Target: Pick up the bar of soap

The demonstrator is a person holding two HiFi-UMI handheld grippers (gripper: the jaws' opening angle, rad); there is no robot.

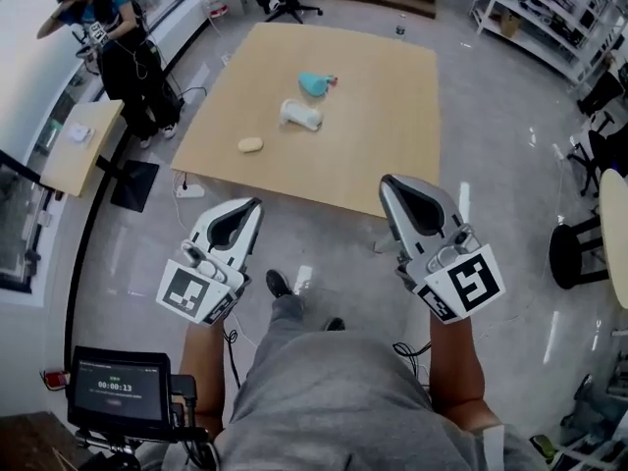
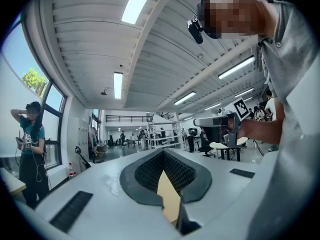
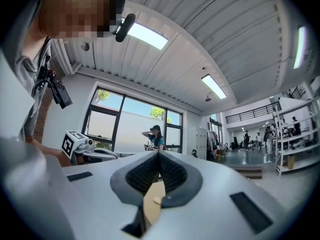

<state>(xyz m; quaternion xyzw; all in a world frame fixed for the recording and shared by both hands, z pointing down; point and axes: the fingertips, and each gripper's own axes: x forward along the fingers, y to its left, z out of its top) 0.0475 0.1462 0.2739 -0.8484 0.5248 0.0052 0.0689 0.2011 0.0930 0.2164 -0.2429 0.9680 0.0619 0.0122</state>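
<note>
We log: wooden table (image 1: 392, 96) on glossy floor (image 1: 500, 234); bar of soap (image 1: 250, 144) by its near-left corner; left gripper (image 1: 251, 206) and right gripper (image 1: 391, 182) closed, empty.

Bar of soap (image 1: 250, 144) small, detail unreadable; teal item (image 1: 314, 83) unidentifiable.

Table top (image 1: 373, 135) is noted as pale wood, matt and smooth; the soap (image 1: 250, 144) is seen as a cream bar, smooth and dull. Floor (image 1: 491, 165) is recorded as grey, polished and glossy, with lights mirrored in it; trousers (image 1: 290, 327) are taken for soft grey cloth, matt. Shells of the left gripper (image 1: 252, 205) and right gripper (image 1: 389, 181) are judged smooth, matt, pale-grey plastic, the pads (image 2: 150, 171) dark, rubbery and finely ribbed; the ceiling (image 2: 90, 44) is seen as ribbed pale sheeting, metal by the look.
</note>
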